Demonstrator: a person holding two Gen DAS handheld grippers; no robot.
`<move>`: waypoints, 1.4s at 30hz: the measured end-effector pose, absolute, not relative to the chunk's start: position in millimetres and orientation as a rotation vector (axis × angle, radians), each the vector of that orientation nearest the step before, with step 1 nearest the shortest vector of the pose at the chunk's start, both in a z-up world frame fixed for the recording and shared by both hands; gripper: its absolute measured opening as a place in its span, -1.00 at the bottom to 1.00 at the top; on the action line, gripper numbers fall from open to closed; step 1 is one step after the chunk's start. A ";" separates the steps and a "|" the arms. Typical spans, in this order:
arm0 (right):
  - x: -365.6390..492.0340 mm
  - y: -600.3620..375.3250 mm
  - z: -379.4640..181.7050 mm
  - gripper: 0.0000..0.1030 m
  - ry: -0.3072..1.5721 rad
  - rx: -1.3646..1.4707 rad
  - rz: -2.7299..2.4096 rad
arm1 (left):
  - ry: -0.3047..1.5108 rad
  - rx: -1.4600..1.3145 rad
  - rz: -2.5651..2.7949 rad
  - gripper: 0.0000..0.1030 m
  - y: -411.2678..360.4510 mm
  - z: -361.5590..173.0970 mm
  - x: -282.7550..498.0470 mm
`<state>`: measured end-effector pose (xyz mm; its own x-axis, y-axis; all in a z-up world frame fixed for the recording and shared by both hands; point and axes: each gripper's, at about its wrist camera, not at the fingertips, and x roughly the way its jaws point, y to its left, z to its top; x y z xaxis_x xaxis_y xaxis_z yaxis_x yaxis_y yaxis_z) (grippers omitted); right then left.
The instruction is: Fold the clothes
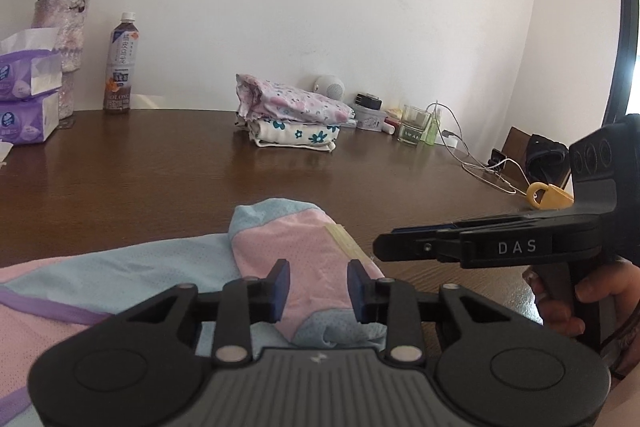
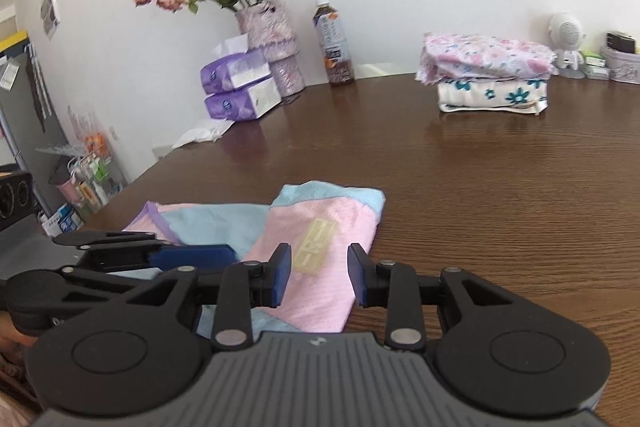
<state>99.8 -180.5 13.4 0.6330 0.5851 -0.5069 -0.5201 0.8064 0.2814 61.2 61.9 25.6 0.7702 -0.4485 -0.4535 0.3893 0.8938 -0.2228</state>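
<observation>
Pink and blue garment lies on the brown table, near the front edge. In the left wrist view its folded pink part runs long from the camera toward the wall, and the rest spreads flat to the left. The left gripper hangs over the pink part with its blue pads a small way apart, holding nothing. The right gripper reaches in from the right, just beside the fold.

In the right wrist view the garment points the same way, with a pale label on top. The right gripper has a narrow gap and holds nothing. The left gripper lies over the blue part; I cannot tell its gap here.
</observation>
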 end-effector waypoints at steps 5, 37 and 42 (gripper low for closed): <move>102.1 -181.3 3.1 -0.47 0.660 0.127 0.647 | 0.538 -0.118 -0.425 -0.64 62.3 26.2 61.1; 147.9 -190.2 -25.3 -0.07 0.802 0.449 0.657 | 0.630 -0.169 -0.391 -0.20 66.2 13.4 116.3; 147.9 -185.8 -25.9 -0.14 0.805 0.449 0.661 | 0.637 -0.178 -0.389 -0.19 67.5 11.3 116.6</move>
